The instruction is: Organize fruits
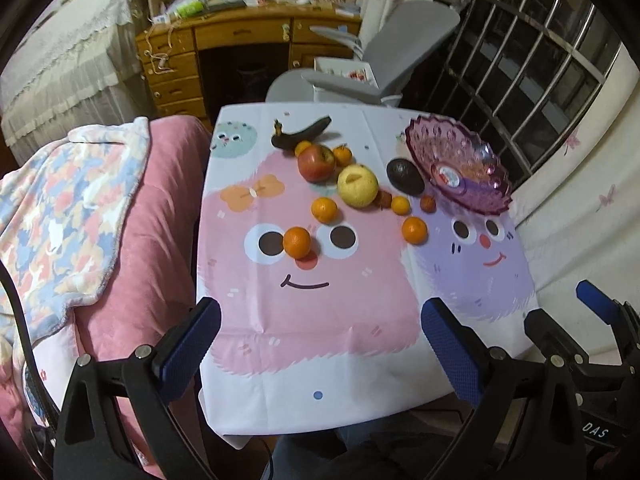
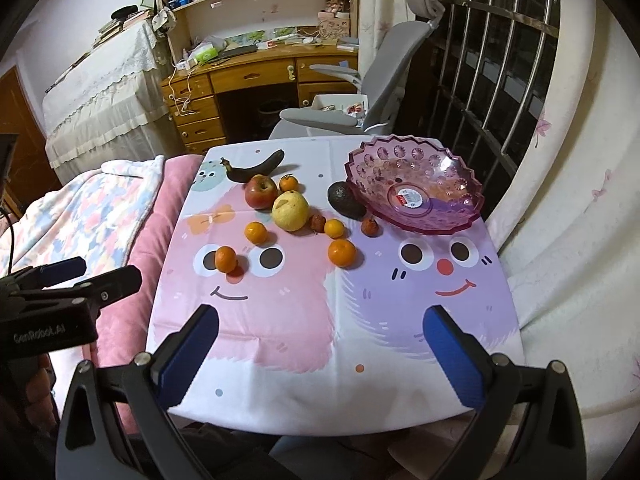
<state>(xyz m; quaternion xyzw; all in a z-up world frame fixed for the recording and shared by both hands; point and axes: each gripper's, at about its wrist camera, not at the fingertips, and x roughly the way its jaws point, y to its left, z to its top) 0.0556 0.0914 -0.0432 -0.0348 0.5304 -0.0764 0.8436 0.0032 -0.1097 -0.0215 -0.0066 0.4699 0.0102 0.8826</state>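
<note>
Fruit lies across the far half of the cartoon tablecloth (image 1: 320, 320): a dark banana (image 1: 302, 132), a red apple (image 1: 316, 162), a yellow pear (image 1: 357, 186), a dark avocado (image 1: 405, 176), several small oranges such as the nearest one (image 1: 297, 242), and two small red fruits, one of which is (image 1: 427, 203). An empty pink glass bowl (image 1: 460, 164) stands at the far right, also seen as the bowl (image 2: 414, 190) in the right wrist view. My left gripper (image 1: 320, 344) hangs open over the near edge. My right gripper (image 2: 320, 350) is open too, holding nothing.
A pink quilt with a patterned blanket (image 1: 80, 208) lies left of the table. A grey office chair (image 1: 372, 64) and a wooden desk (image 1: 224, 52) stand behind it. A barred window (image 1: 540, 60) is at the right.
</note>
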